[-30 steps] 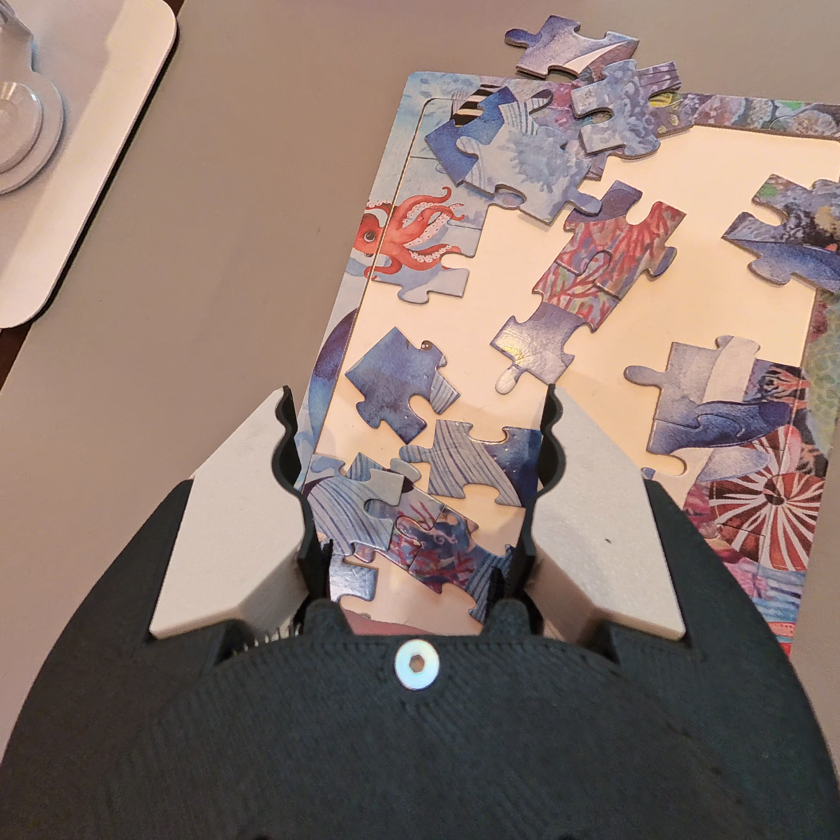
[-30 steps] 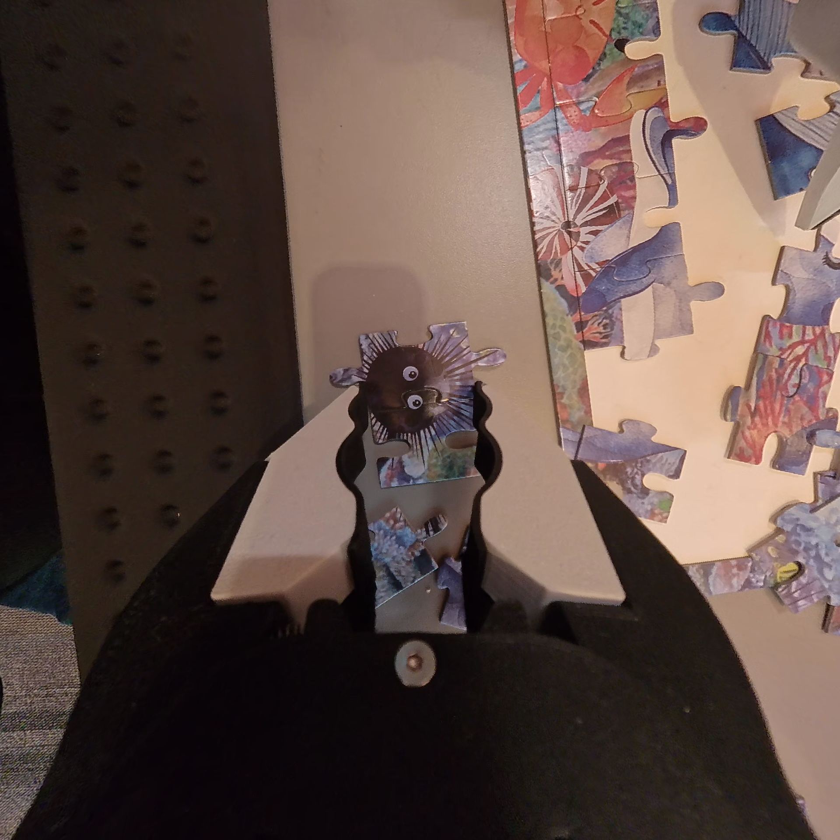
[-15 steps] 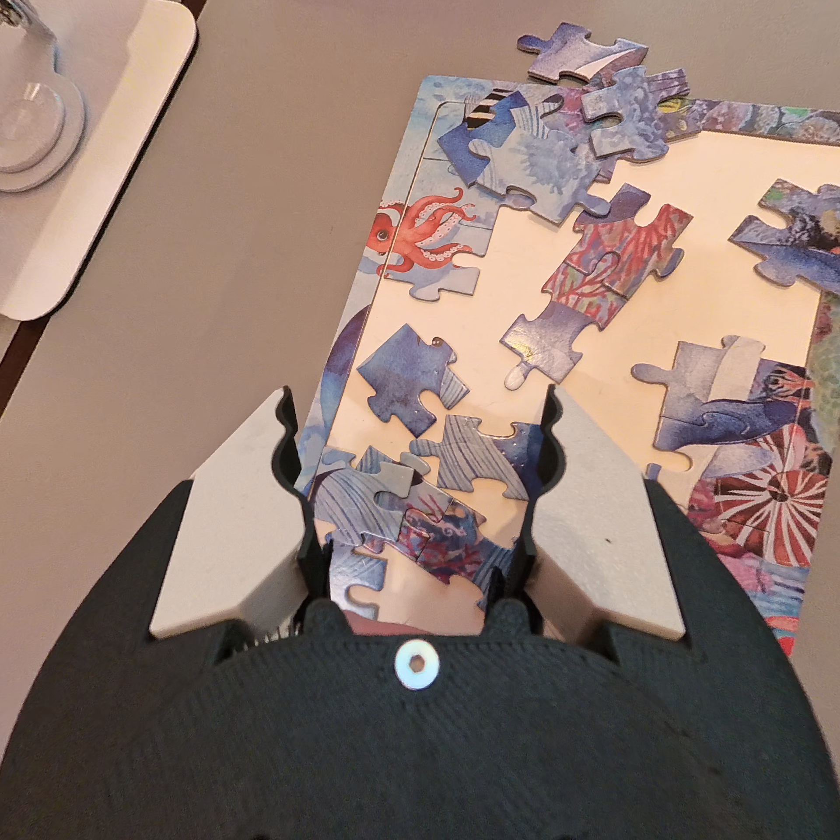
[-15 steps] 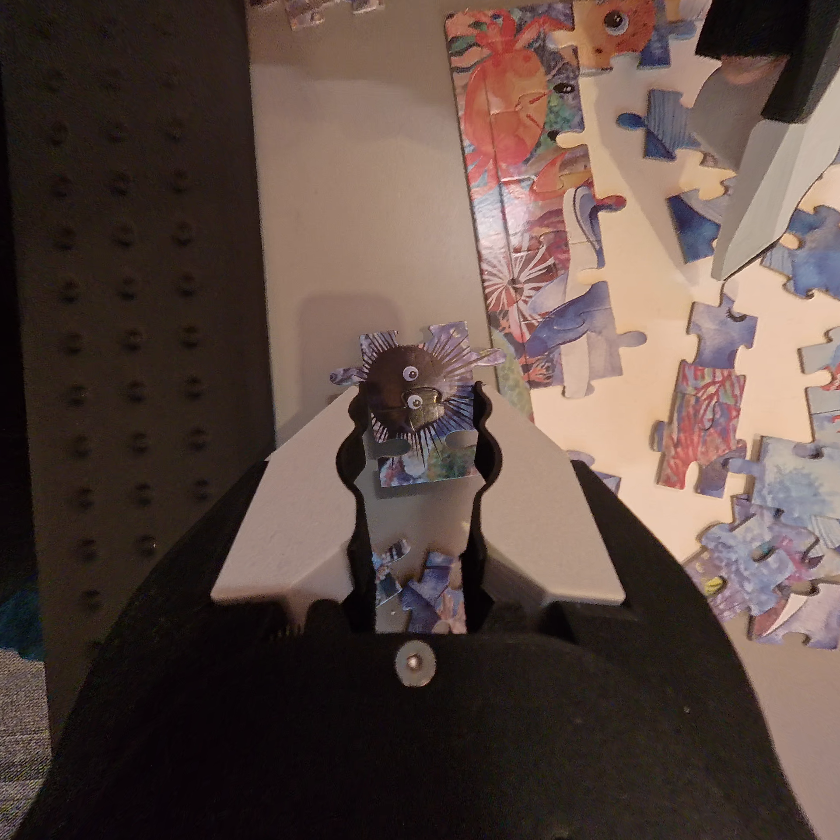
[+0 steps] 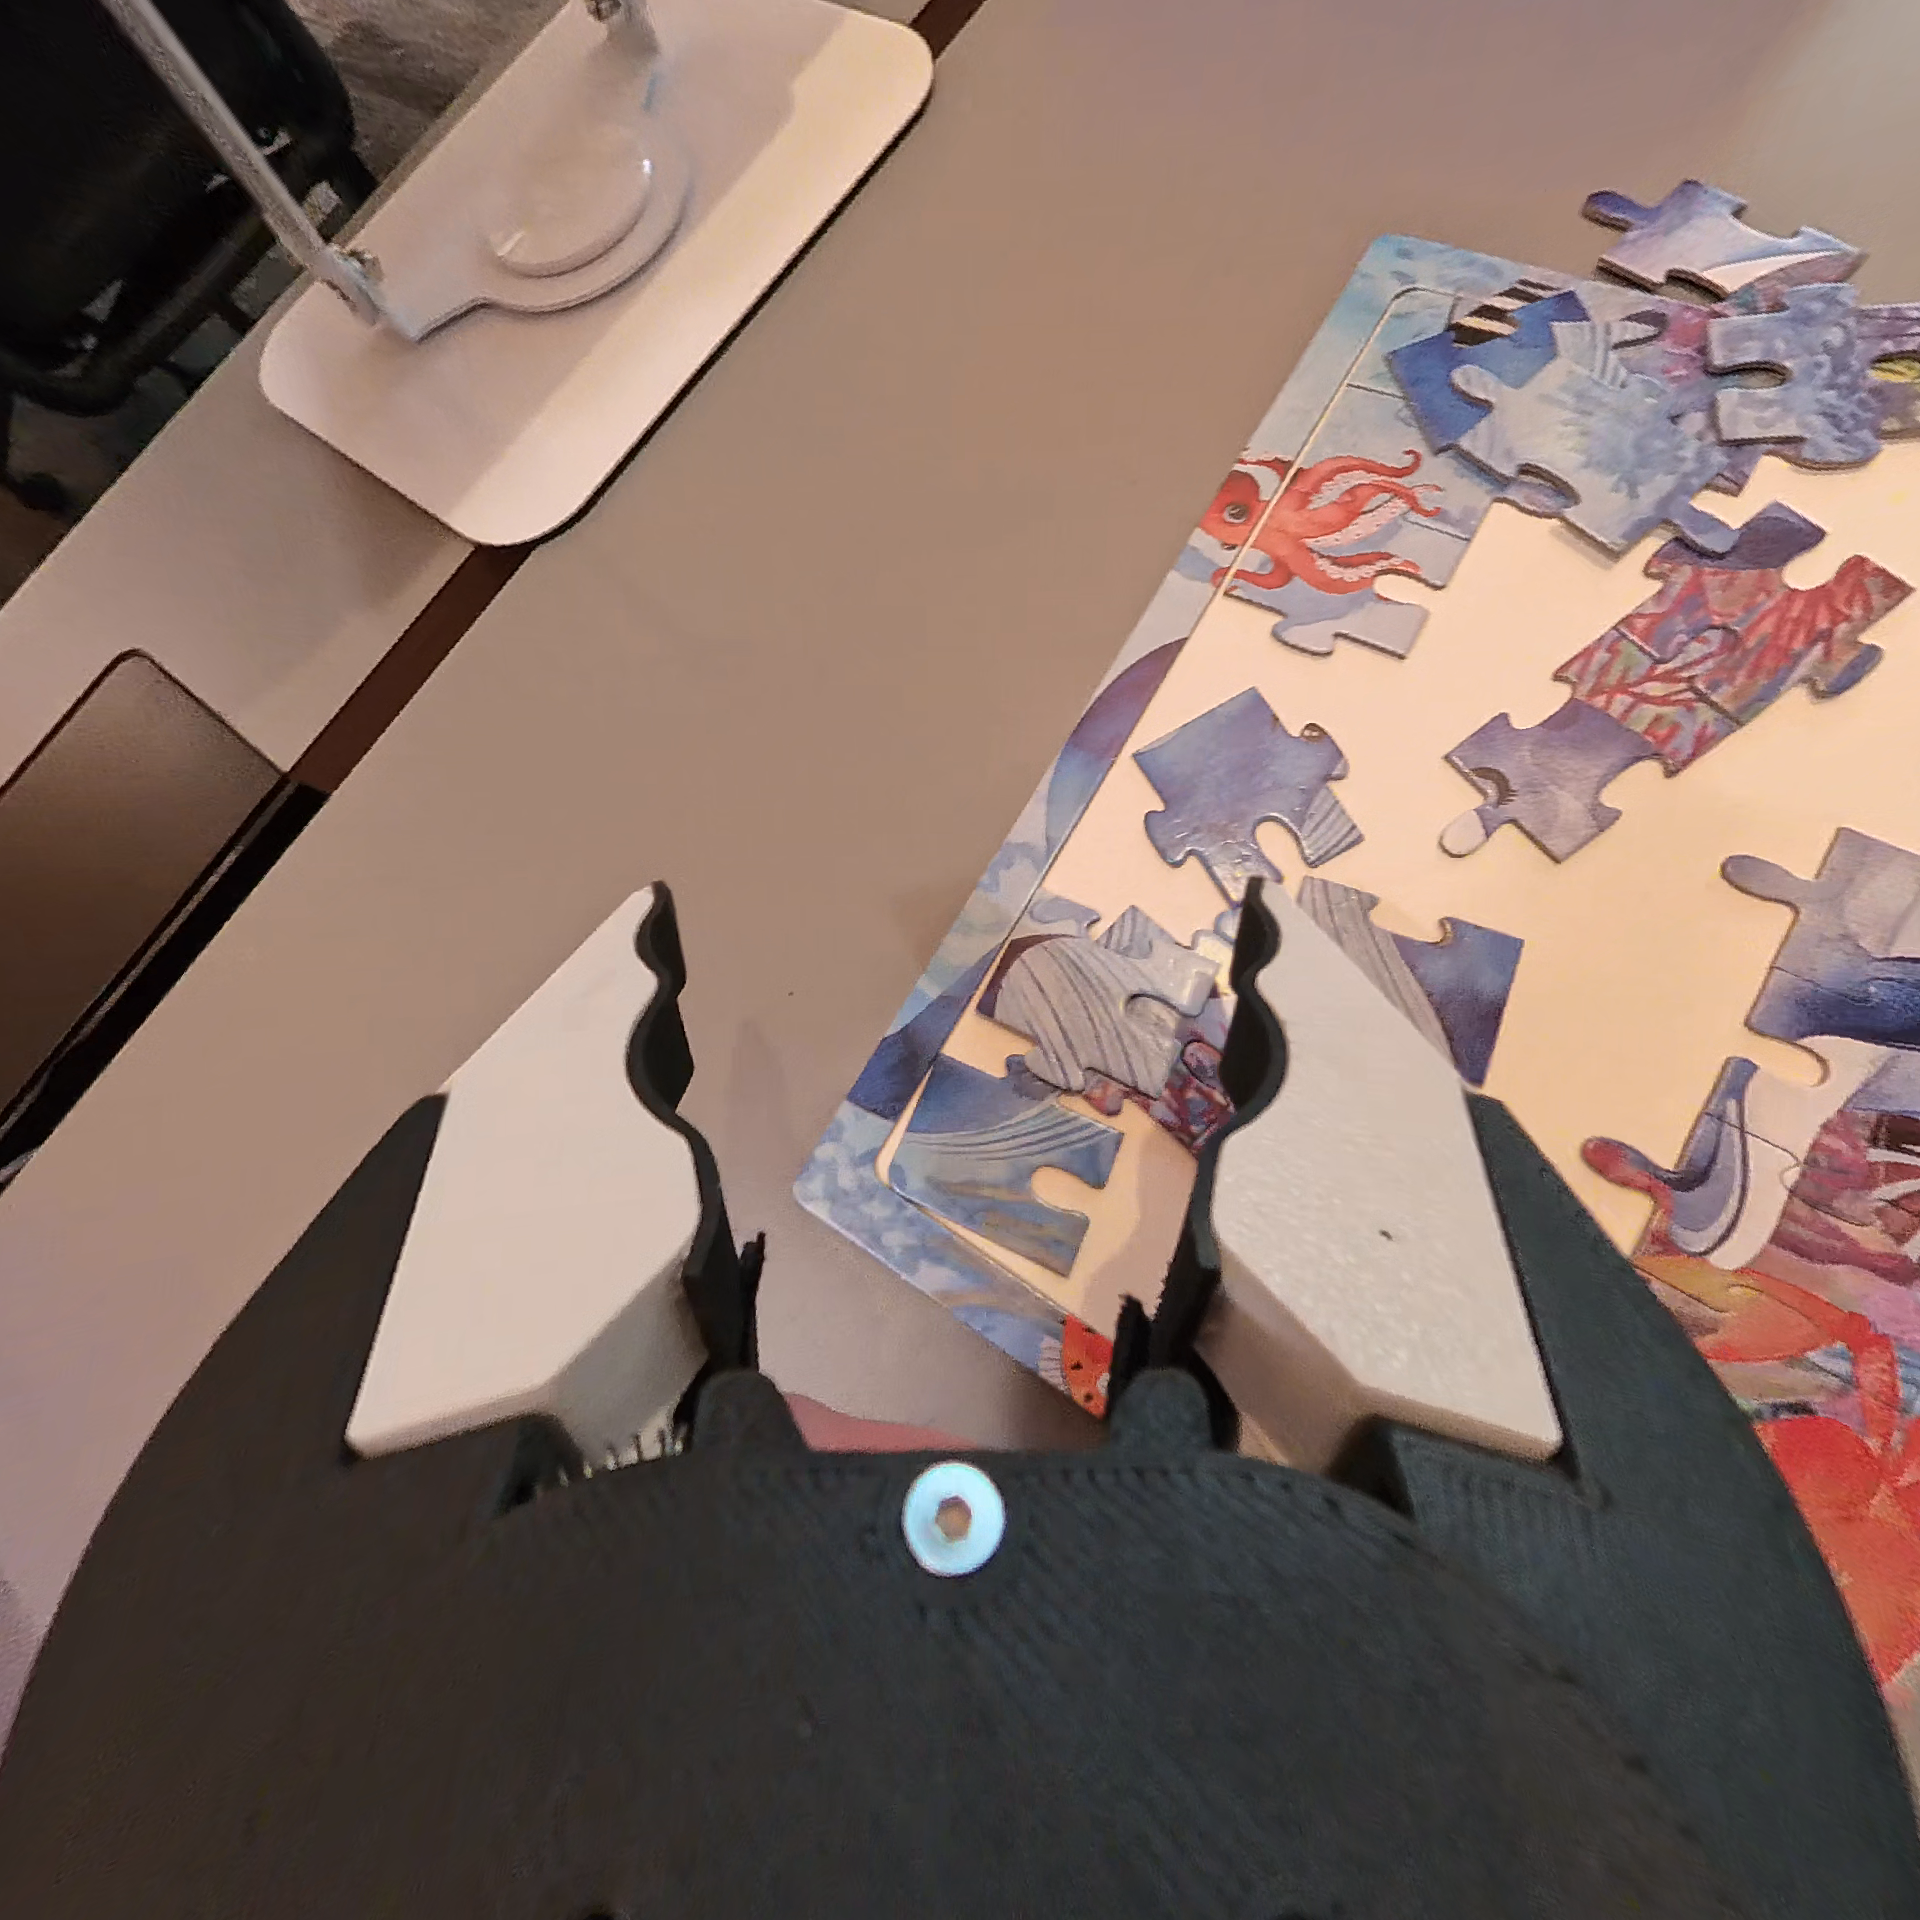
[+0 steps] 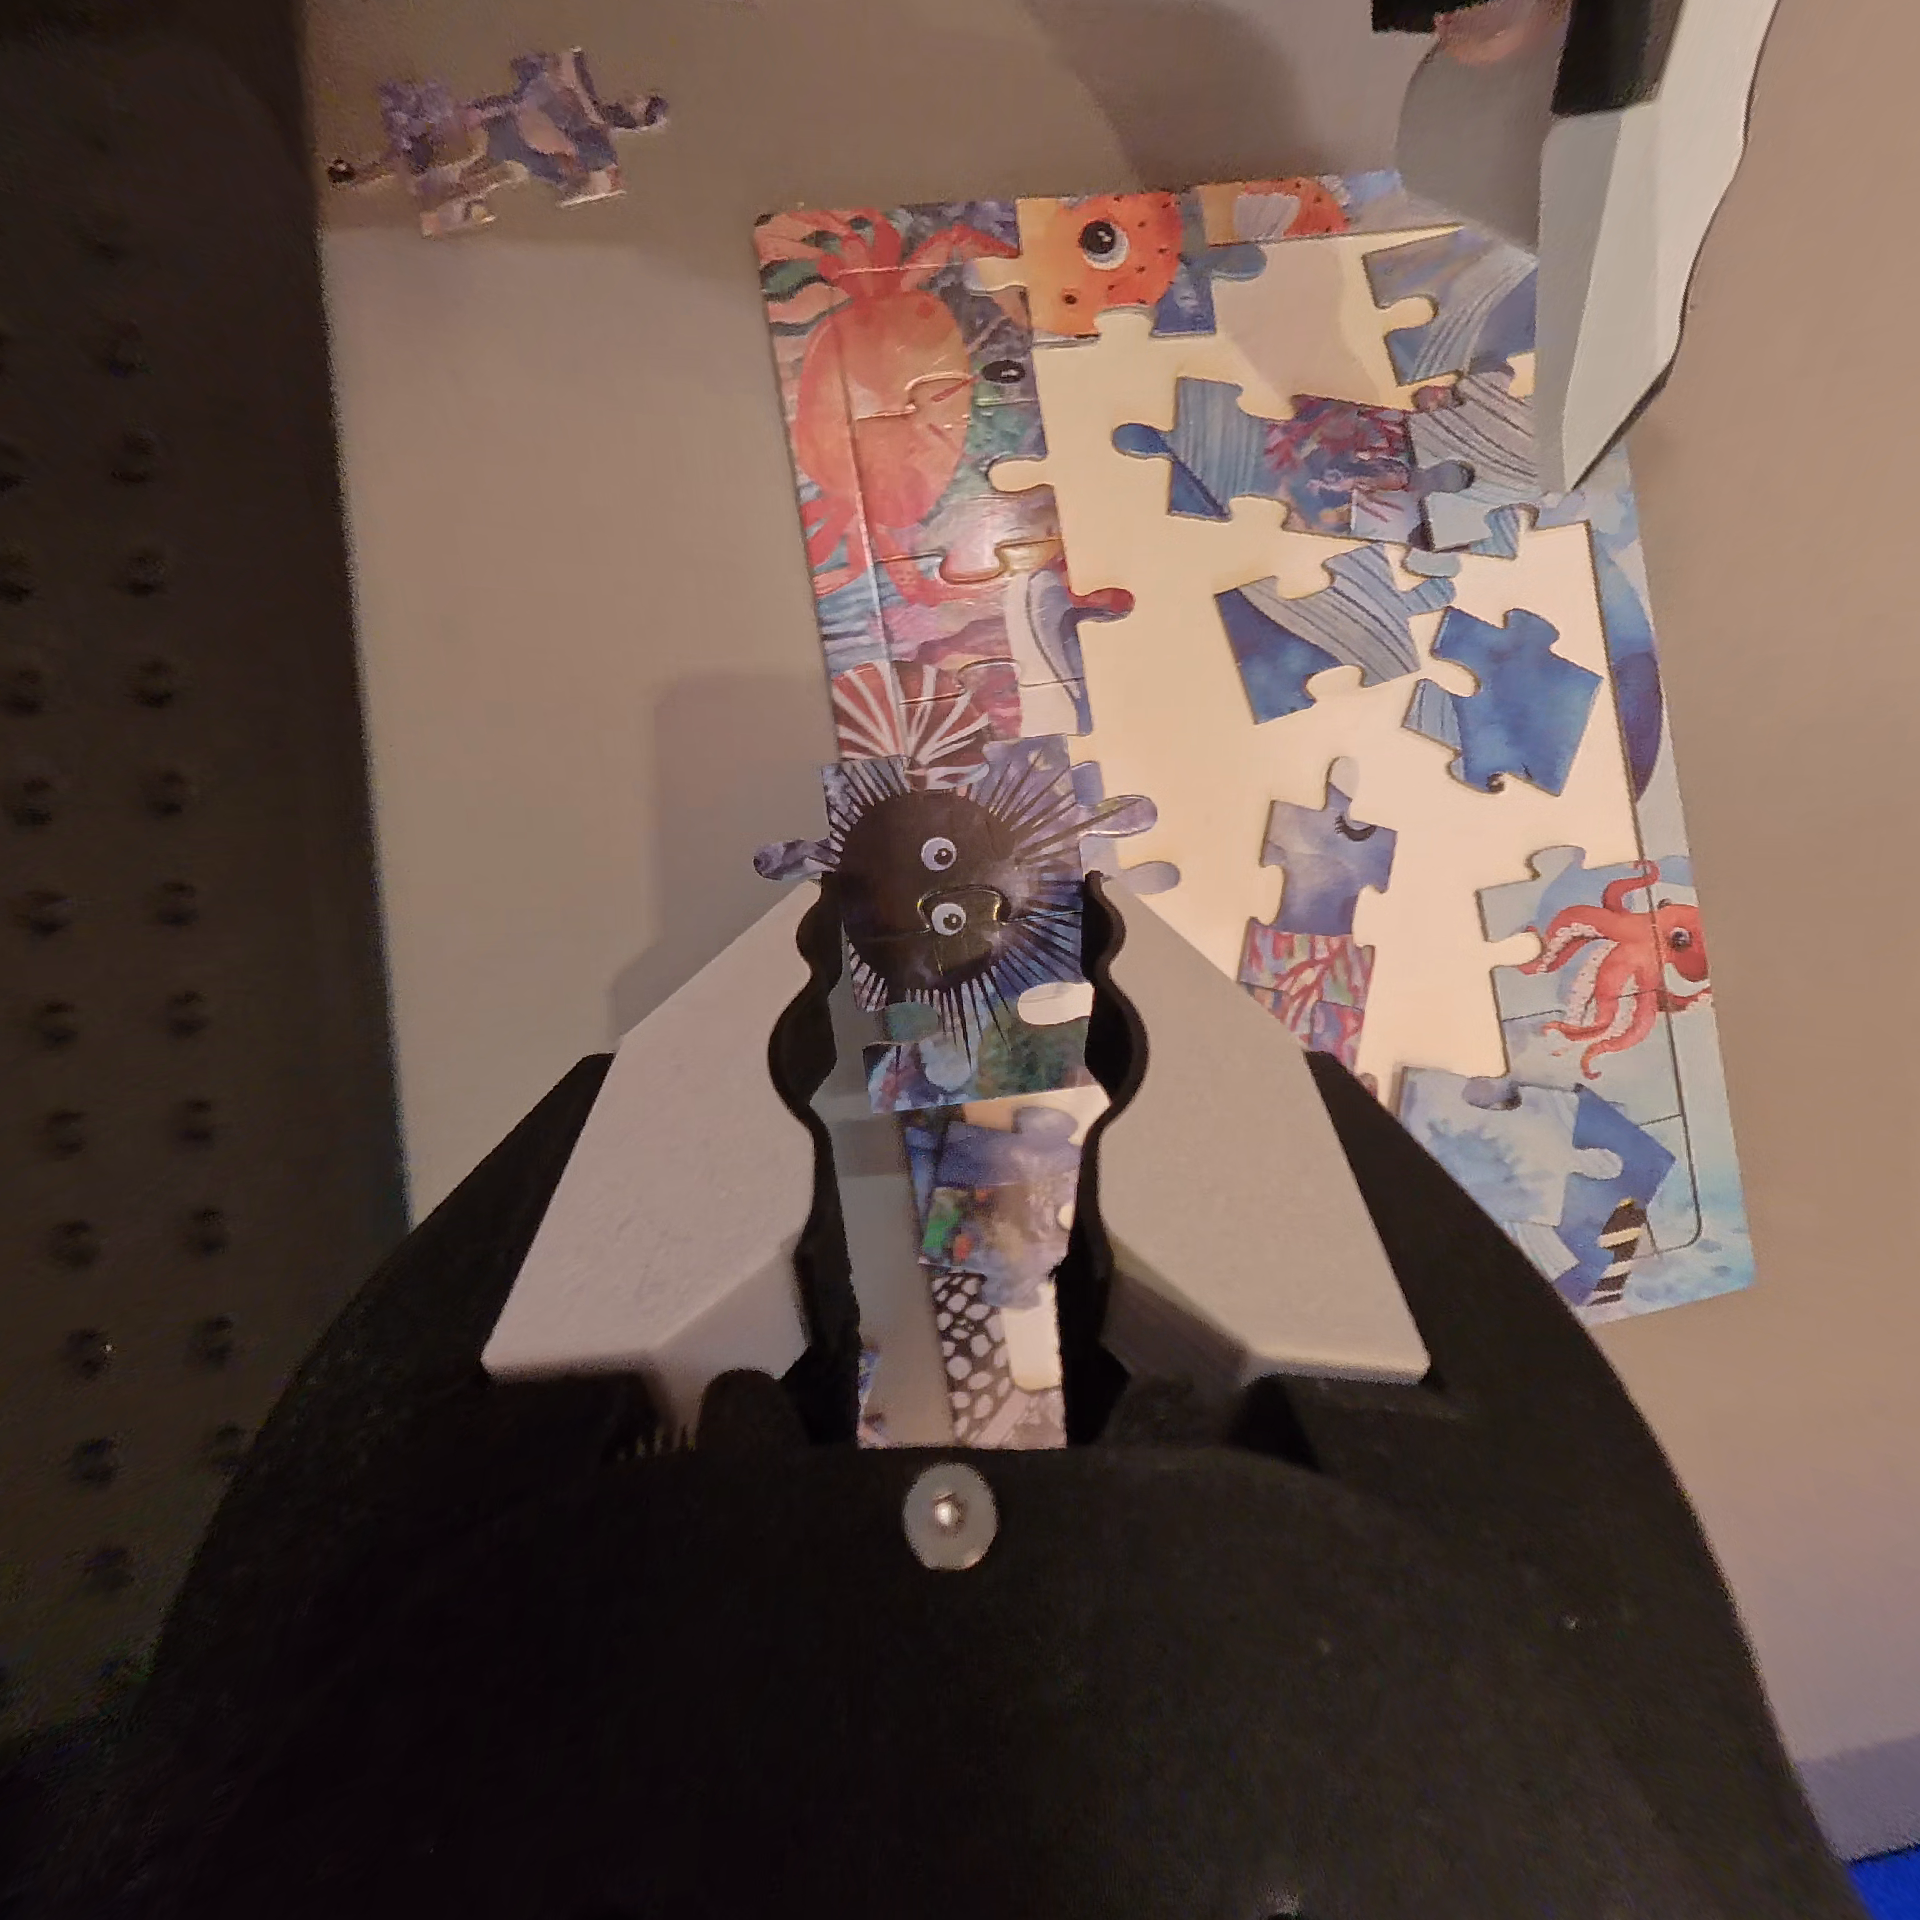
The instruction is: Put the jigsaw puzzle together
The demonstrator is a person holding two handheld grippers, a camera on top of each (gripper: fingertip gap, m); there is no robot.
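Observation:
The puzzle tray (image 5: 1527,582) lies on the grey table with sea-picture pieces fitted along its edges and several loose ones inside, such as a dark blue piece (image 5: 1236,800) and an octopus piece (image 5: 1330,530). My left gripper (image 5: 956,914) is open and empty, held over the tray's near left corner, with its left finger over bare table. My right gripper (image 6: 961,904) is shut on joined pieces showing a black sea urchin (image 6: 935,904), held above the tray's (image 6: 1143,707) near edge. The left gripper also shows at the top right of the right wrist view (image 6: 1621,260).
A white base plate with a stand (image 5: 582,260) sits at the far left of the table. A few joined loose pieces (image 6: 499,145) lie on the table beyond the tray. A dark dotted surface (image 6: 156,727) borders the table on the left.
My left gripper has moved left, off the tray's middle to its corner, still open. My right gripper has carried the sea urchin pieces towards the tray, which now fills more of its view.

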